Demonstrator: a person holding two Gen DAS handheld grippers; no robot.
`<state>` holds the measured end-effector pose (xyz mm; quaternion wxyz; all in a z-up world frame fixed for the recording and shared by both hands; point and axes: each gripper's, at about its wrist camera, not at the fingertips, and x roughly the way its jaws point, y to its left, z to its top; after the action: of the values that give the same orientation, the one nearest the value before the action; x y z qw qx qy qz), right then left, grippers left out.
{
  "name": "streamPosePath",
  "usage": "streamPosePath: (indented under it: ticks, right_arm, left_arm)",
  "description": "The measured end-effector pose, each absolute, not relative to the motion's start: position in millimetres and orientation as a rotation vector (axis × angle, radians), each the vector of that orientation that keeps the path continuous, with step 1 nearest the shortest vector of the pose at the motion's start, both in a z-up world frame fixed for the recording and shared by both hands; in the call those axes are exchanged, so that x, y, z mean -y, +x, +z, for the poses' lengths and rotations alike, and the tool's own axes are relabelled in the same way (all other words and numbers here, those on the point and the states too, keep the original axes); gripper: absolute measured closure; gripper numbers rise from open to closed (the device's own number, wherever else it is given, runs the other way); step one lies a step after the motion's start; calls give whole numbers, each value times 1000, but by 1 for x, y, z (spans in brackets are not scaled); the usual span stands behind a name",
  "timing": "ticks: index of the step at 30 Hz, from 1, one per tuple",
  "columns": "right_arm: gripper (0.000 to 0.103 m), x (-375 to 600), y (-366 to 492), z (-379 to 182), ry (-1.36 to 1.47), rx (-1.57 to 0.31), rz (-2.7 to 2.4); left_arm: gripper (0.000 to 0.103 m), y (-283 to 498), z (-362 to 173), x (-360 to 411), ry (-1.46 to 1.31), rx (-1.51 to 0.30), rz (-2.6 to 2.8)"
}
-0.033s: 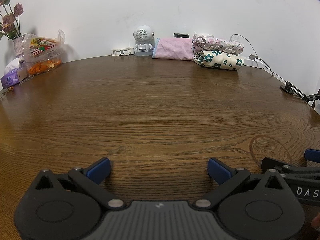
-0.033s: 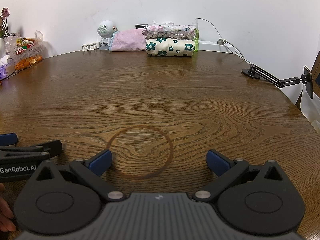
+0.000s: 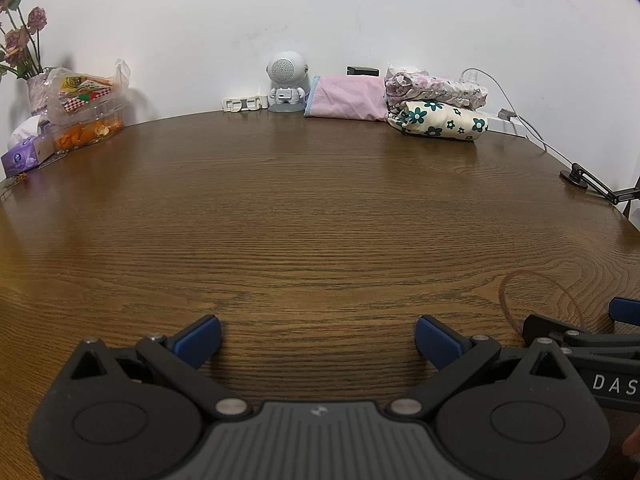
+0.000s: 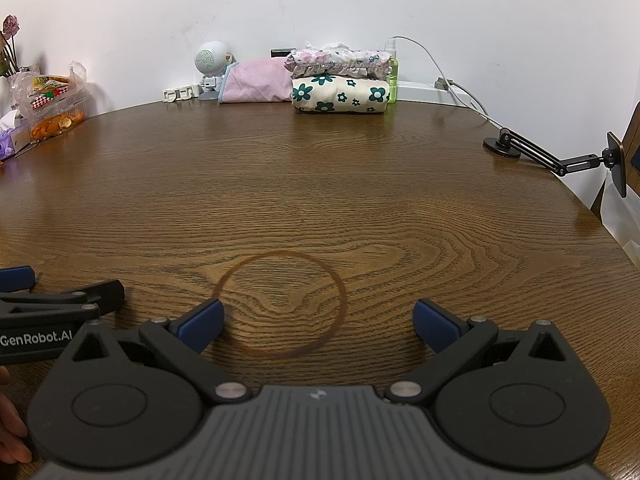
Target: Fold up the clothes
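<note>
Two folded garments are stacked at the far edge of the desk (image 4: 280, 184), against the wall: a cream garment with green flowers (image 4: 340, 94) below, and a frilled pink-floral garment (image 4: 338, 60) resting on it. A pink folded cloth (image 4: 256, 82) leans just beside the stack on its left, touching it in both views. The long axis of the stack runs left to right, parallel to the wall.

No unfolded clothing is seen on the bare wood in front of either tool. The stack lies well apart from both, straight ahead and slightly right of centre for the right tool (image 4: 318, 322), and further to the right for the left tool (image 3: 318, 338). The right tool is therefore judged the nearer one, and a forward reach across the desk would be required.

Both tools are seen with their blue pads spread wide and nothing between them. They are held low over the near edge, side by side; the left tool's fingers appear at the left border of the right view. A brown ring stain (image 4: 280, 306) lies between the right tool's pads.

Further out, a small white robot figure (image 4: 210, 64), a green bottle (image 4: 393, 76) behind the stack, a white cable (image 4: 432, 60), a black jointed mount (image 4: 536, 152), and a bag of snacks (image 3: 86, 100) line the desk's rim. Whether folding is finished cannot be told from these views.
</note>
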<state>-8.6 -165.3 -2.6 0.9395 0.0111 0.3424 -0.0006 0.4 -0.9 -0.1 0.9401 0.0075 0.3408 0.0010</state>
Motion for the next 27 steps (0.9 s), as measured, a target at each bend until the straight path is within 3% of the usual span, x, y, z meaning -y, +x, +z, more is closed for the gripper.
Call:
streamPosePath:
  ticks: [16, 27]
  right_arm:
    - [0, 168, -9, -4, 14, -699, 0]
    - [0, 173, 36, 12, 88, -764, 194]
  left_arm:
    - [0, 5, -5, 6, 11, -694, 15]
    - [0, 39, 22, -16, -4, -654, -63]
